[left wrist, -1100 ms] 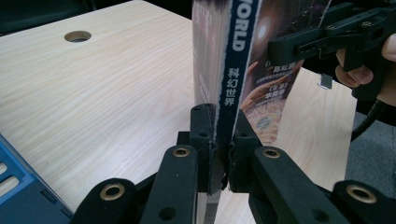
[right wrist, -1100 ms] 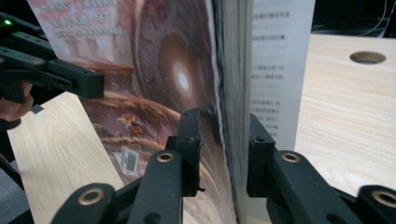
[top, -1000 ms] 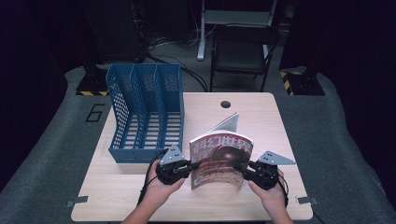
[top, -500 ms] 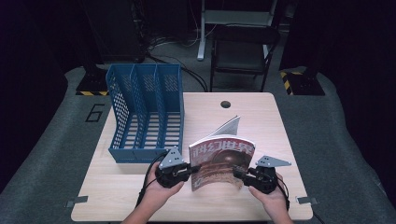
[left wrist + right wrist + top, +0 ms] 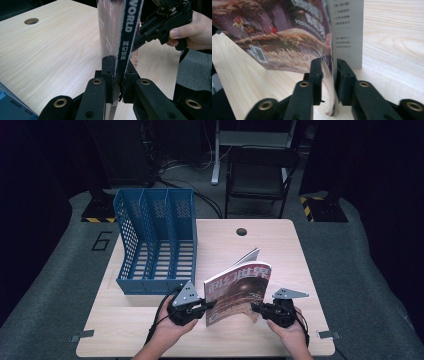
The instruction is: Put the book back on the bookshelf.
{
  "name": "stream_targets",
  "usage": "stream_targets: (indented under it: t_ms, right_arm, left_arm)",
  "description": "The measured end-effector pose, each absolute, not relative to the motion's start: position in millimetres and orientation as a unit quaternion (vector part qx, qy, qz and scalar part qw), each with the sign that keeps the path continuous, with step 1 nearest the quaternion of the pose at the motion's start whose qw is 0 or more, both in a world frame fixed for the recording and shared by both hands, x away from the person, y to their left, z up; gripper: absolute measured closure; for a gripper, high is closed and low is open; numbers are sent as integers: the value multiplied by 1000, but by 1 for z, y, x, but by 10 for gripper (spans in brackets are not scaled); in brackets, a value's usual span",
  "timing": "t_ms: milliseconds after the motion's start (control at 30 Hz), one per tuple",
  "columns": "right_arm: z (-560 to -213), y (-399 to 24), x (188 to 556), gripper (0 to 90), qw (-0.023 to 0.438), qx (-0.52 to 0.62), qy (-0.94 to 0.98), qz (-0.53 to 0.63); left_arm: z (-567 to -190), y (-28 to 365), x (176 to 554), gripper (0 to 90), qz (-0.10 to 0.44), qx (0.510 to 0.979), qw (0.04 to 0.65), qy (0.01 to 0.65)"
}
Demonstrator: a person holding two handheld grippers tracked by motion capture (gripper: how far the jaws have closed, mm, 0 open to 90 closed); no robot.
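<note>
A magazine (image 5: 237, 292) with a dark red cover stands upright on edge near the table's front, its loose pages fanning toward the back. My left gripper (image 5: 209, 306) is shut on its blue spine (image 5: 127, 37), and the jaws of my left gripper (image 5: 117, 75) pinch that spine low down. My right gripper (image 5: 255, 307) is shut on the opposite open edge. In the right gripper view the right gripper (image 5: 329, 72) clamps the curved cover and pages of the magazine (image 5: 287, 32). The right gripper (image 5: 150, 32) and its hand also show beyond the spine.
A blue three-slot file rack (image 5: 156, 240) stands at the table's left, just behind my left hand. A round cable hole (image 5: 242, 231) sits near the far edge of the wooden table (image 5: 280, 250). A dark chair (image 5: 260, 175) is beyond the table.
The right gripper has edged slightly toward the left one and the cover bows a little less. The magazine stays upright between both grippers.
</note>
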State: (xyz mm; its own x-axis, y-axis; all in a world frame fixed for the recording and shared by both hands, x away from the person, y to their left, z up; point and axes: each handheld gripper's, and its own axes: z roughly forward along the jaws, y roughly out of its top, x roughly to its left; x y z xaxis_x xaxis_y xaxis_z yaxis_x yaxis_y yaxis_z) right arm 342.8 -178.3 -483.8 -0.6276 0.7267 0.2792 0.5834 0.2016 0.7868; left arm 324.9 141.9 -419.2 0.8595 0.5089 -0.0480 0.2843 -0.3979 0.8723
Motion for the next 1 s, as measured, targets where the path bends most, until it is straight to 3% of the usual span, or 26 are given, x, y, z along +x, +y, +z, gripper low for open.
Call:
stream_targets:
  t_ms: [467, 833, 1000]
  right_arm:
    - [-484, -153, 349, 857, 127, 412, 770, 471]
    - [-487, -146, 353, 852, 126, 406, 771, 475]
    - [-487, -146, 353, 844, 117, 403, 771, 479]
  left_arm:
    - [-415, 152, 322, 837, 137, 824, 488, 252]
    - [-417, 157, 321, 835, 139, 822, 486, 263]
    - [-415, 161, 324, 800, 115, 819, 490, 276]
